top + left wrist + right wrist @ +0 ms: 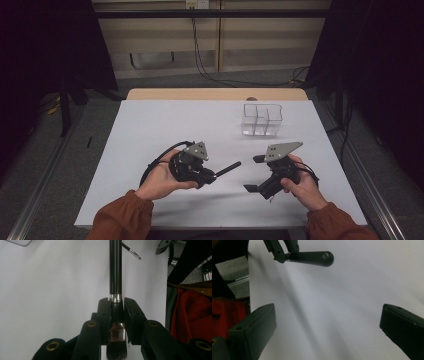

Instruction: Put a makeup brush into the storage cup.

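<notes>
My left gripper (212, 176) is shut on a black-handled brush (227, 169) at the silver ferrule. The handle points right, toward the other hand. In the left gripper view the pads (105, 312) squeeze the ferrule, the handle (115, 270) runs straight ahead and the dark bristles sit low between the jaws. My right gripper (254, 174) is held just right of the handle's end with its jaws wide apart and nothing between them. In the right gripper view the rounded handle end (312, 258) sticks out of the left gripper (280, 252) at the top, beyond my open right gripper (327, 312).
A clear plastic organiser box (262, 120) with compartments stands at the back right of the white table (165, 125). A thin brush (131, 250) lies on the table beyond the held handle. Dark floor surrounds the table.
</notes>
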Available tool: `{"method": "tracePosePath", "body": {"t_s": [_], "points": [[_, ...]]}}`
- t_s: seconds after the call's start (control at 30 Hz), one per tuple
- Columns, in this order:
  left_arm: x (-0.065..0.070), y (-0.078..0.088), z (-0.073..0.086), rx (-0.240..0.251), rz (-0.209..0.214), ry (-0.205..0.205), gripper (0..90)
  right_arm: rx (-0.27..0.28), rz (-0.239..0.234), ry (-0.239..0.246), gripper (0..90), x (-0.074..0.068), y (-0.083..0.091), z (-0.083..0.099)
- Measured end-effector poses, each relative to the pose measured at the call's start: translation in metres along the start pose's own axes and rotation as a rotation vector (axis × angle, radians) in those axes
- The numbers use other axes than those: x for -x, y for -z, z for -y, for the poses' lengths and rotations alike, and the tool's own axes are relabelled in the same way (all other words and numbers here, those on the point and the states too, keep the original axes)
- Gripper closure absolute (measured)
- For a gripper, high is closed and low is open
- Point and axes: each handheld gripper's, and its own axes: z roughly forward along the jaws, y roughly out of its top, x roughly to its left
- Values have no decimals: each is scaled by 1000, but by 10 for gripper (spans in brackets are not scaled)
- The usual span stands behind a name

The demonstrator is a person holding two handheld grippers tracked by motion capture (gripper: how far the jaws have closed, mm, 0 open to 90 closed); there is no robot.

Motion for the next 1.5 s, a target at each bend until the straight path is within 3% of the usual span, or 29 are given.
{"method": "tracePosePath", "body": {"t_s": [0.13, 0.27, 0.4, 0.47, 0.57, 0.8, 1.17, 1.37, 1.5], "points": [[0, -2, 0, -36, 11, -19, 760, -39, -37, 7, 34, 3, -4, -4], [1, -5, 0, -54, 14, -20, 760, -82, -45, 10, 57, 4, -11, -4], [0, -5, -2, -63, 18, -26, 760, -151, -31, 62, 72, 0, -18, -7], [1, -6, -3, -73, 18, -24, 760, -153, -69, 76, 62, -1, -20, -9], [1, -8, -3, -93, 22, -29, 760, -169, -73, 84, 62, -1, -22, -12], [0, -12, -3, -119, 33, -23, 760, -247, -159, 111, 83, 3, -26, -18], [1, -23, -1, -164, 36, -26, 759, -375, -184, 189, 176, 7, -37, -37], [2, -26, -2, -181, 33, -40, 760, -474, -205, 200, 232, 5, -44, -40], [2, -29, -2, -193, 41, -37, 760, -493, -210, 222, 299, 4, -49, -42]]}}
